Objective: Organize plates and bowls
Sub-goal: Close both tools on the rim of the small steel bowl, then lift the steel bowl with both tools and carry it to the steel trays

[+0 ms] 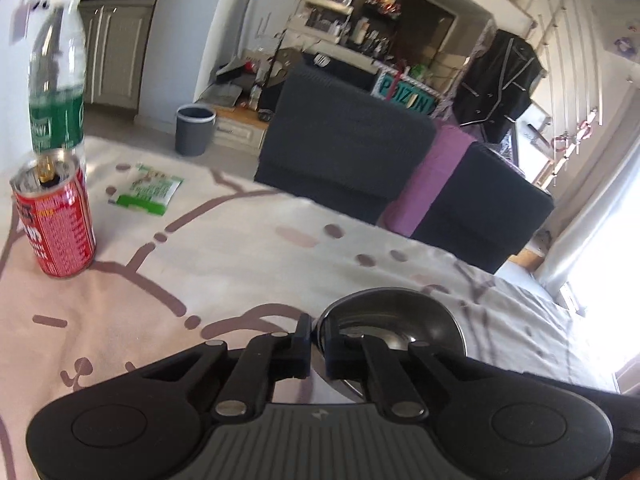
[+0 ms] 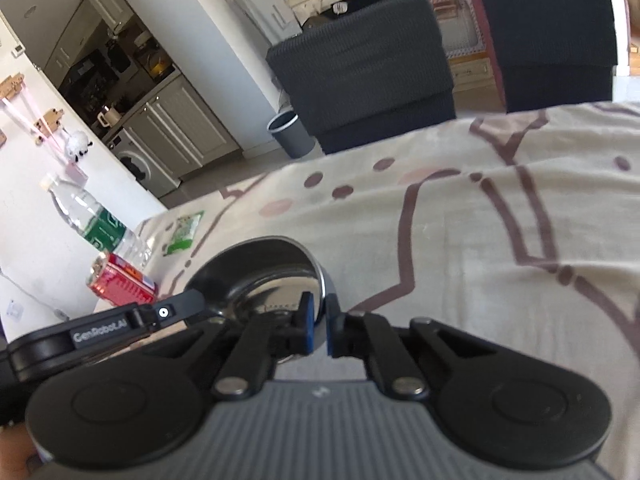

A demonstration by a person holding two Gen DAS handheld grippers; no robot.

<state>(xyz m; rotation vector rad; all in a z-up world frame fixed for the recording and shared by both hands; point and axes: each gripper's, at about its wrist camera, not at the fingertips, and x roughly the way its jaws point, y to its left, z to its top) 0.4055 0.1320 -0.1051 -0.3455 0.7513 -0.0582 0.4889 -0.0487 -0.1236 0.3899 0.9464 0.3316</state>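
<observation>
Steel bowl [image 2: 260, 276] pinched at opposite rims by left gripper [image 1: 318, 340] and right gripper [image 2: 318, 324], both clamped narrow; slip risk from thin, slick metal edges.

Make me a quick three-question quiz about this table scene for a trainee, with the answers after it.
1. True or false: both grippers grip the same metal bowl.
2. Which stands nearest the red can? A) water bottle B) grey bin C) green packet
3. Fill in: the left gripper is shut on the bowl's ____.

Key:
1. True; the right gripper clamps the rim on its side, and the left gripper does so at the other.
2. A
3. rim
</observation>
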